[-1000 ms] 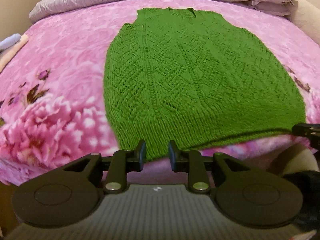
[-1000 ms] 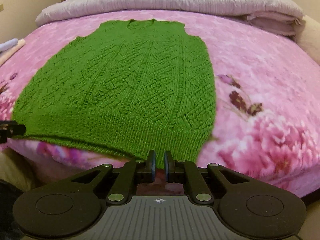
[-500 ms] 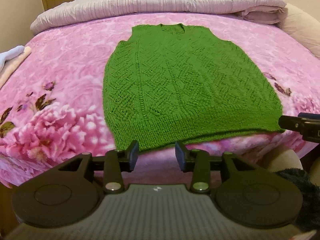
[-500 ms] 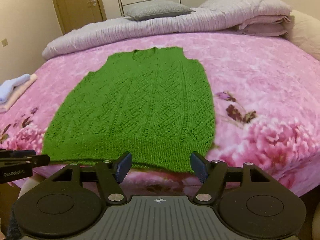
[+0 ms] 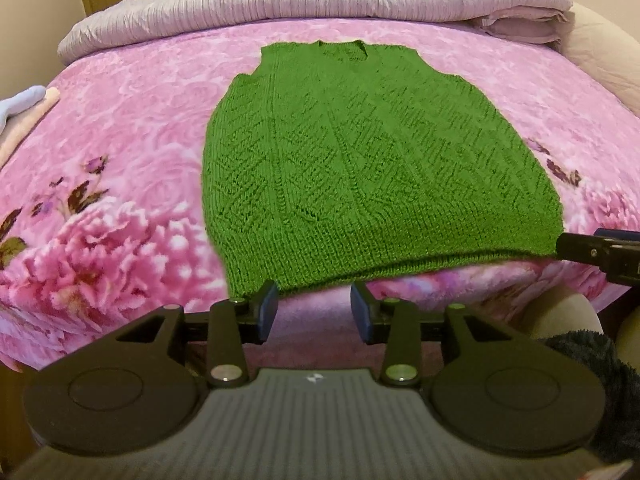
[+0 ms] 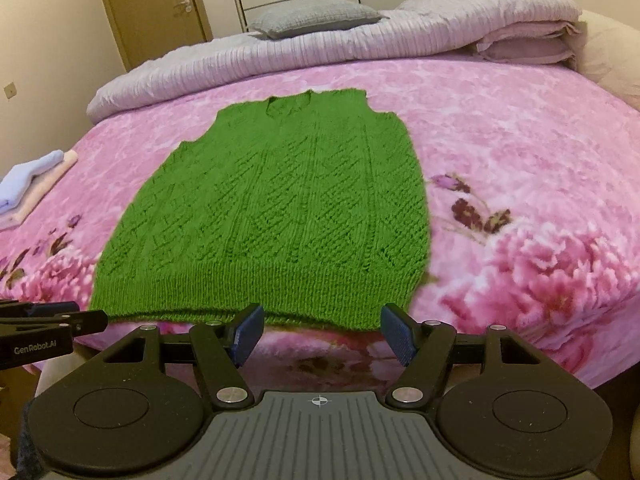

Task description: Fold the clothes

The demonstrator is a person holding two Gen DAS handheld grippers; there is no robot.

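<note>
Each hand-held gripper, left (image 5: 313, 307) and right (image 6: 322, 332), is hanging at the near hem with jaws apart, gripping nothing (both just opened). The green knitted vest (image 6: 276, 216) is lying flat on the pink bed (image 6: 520, 128); no fold is showing, so all the folding is remaining.

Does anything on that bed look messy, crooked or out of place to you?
Nothing stands out. The green knitted vest lies flat and smooth on the pink flowered blanket, neckline away from the cameras, hem at the near edge of the bed. A small stack of folded clothes sits tidily at the left side.
</note>
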